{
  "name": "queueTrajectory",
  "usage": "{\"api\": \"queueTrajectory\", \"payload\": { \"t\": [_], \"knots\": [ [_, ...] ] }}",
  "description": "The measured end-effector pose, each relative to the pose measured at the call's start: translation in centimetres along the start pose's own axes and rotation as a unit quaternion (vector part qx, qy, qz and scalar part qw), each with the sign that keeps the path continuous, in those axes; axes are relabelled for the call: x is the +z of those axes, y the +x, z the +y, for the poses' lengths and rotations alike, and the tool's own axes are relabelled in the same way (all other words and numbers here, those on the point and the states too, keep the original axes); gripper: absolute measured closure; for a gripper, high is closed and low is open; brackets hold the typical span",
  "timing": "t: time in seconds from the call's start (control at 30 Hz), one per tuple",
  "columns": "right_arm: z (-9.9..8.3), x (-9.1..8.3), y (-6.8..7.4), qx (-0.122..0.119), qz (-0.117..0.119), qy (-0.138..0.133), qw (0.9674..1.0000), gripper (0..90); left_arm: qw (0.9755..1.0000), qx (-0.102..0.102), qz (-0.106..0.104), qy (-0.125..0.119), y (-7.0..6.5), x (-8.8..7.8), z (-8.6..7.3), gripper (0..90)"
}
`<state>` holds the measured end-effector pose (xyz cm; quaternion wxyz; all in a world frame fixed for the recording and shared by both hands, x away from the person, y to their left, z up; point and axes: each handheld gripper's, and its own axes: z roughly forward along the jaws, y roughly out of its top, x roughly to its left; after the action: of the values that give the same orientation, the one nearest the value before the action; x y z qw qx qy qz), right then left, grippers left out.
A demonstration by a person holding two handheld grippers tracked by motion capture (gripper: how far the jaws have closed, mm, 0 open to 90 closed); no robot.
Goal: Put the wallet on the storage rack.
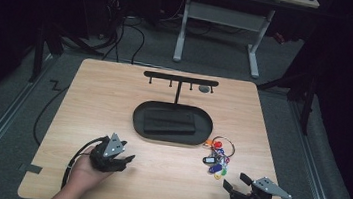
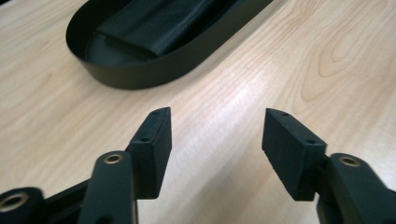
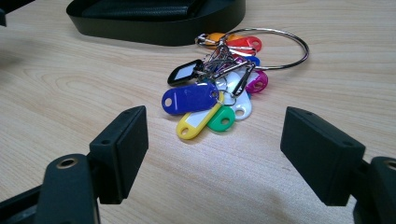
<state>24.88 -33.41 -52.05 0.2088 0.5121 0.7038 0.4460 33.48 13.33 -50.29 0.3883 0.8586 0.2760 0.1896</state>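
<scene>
Right gripper view: the right hand-held gripper (image 3: pixel 212 154) has its jaws standing wide with nothing between them, low over the counter (image 3: pixel 70 88) and aimed at the bunch of key tags (image 3: pixel 212 95) that lies just beyond the jaw tips. The tags fan out in blue, yellow, green, white, black, pink, red and orange, all strung on a large wire ring (image 3: pixel 280 49) that lies flat on the far side of the bunch. Beyond it, touching or nearly touching the orange tag, is the wall of the black oval tray (image 3: pixel 159 28).

In the high view the left hand-held gripper (image 1: pixel 119 161) sits at the near left, also wide and holding nothing, well apart from the bunch of key tags (image 1: pixel 215 159) at the near right. The tray (image 1: pixel 139 125) carries a dark flat case (image 1: pixel 169 121), and a black hook stand (image 1: pixel 180 80) rises behind it.

The risk, as I judge it: the tags are thin, slick and loosely stacked, so a closing grip may catch one tag's edge and let it slip, or push the whole bunch against the tray. Grabbing the thin ring flat on the wood could miss altogether.
</scene>
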Motion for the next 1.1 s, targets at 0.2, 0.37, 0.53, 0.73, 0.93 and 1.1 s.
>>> {"api": "queueTrajectory", "payload": {
  "t": [0.2,0.37,0.53,0.73,0.93,1.1],
  "knots": [
    [0.0,-0.1,0.0,-0.001,0.003,0.000,1.0000,23.6,0.9990,-0.041,0.005,-0.016,-0.8,-2.2,-2.2,36.8],
    [0.0,-0.1,-0.2,-0.003,0.002,0.000,1.0000,24.2,0.9944,-0.096,0.006,-0.043,-0.3,-3.8,-4.2,31.6],
    [0.1,0.0,-0.3,-0.003,-0.005,0.000,1.0000,24.3,0.9949,-0.086,0.005,-0.052,0.2,-4.0,-4.1,30.7],
    [0.5,0.4,0.4,-0.022,-0.013,0.012,0.9996,25.5,0.9952,-0.082,-0.008,-0.052,0.6,-3.6,-4.5,31.5],
    [1.7,1.2,0.8,-0.039,-0.029,0.051,0.9975,30.9,0.9947,-0.086,-0.021,-0.053,1.0,-3.2,-4.6,30.6],
    [2.9,2.0,0.4,-0.049,-0.037,0.100,0.9931,36.1,0.9957,-0.072,-0.033,-0.048,0.6,-3.0,-4.5,30.6]
  ]
}}
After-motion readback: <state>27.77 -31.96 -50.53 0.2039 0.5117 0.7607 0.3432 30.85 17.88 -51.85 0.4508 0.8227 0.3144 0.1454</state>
